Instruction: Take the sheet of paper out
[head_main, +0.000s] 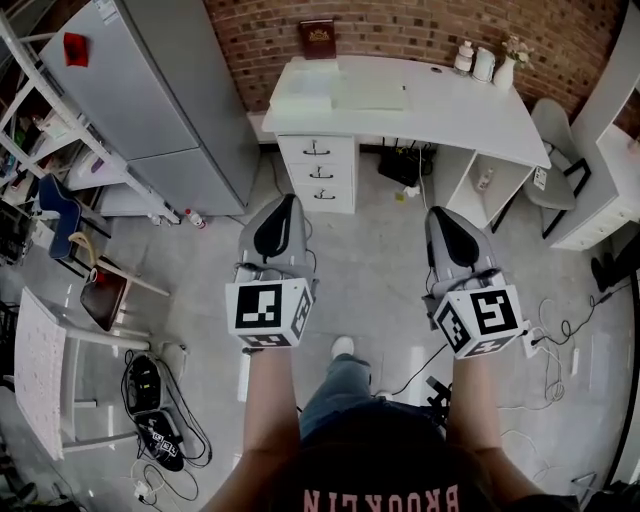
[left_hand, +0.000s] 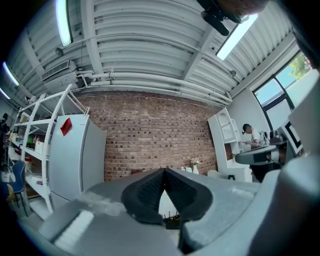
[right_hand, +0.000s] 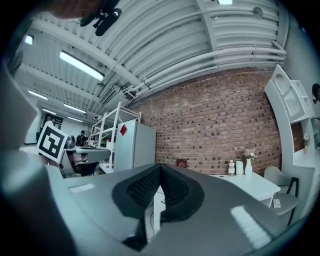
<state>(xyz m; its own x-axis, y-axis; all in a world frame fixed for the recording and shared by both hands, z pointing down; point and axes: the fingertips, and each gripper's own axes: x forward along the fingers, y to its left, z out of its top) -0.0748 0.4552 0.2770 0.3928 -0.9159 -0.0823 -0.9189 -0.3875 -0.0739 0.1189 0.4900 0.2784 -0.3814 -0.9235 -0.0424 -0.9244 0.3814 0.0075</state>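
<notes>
We see a red brick wall (head_main: 400, 30) behind a white desk with three drawers (head_main: 450, 110), and a tall grey refrigerator (head_main: 150, 100) to its left. Around them are a pale grey floor (head_main: 370, 270), white metal shelving (left_hand: 35, 125), long ceiling tube lights (left_hand: 62, 20) and a large window (left_hand: 287, 85).

My left gripper (head_main: 284, 203) and right gripper (head_main: 441, 213) point level, side by side, jaws pressed together on nothing.

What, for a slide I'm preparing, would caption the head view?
Left gripper and right gripper, both shut, held level over the floor, facing a white desk by a brick wall.
</notes>
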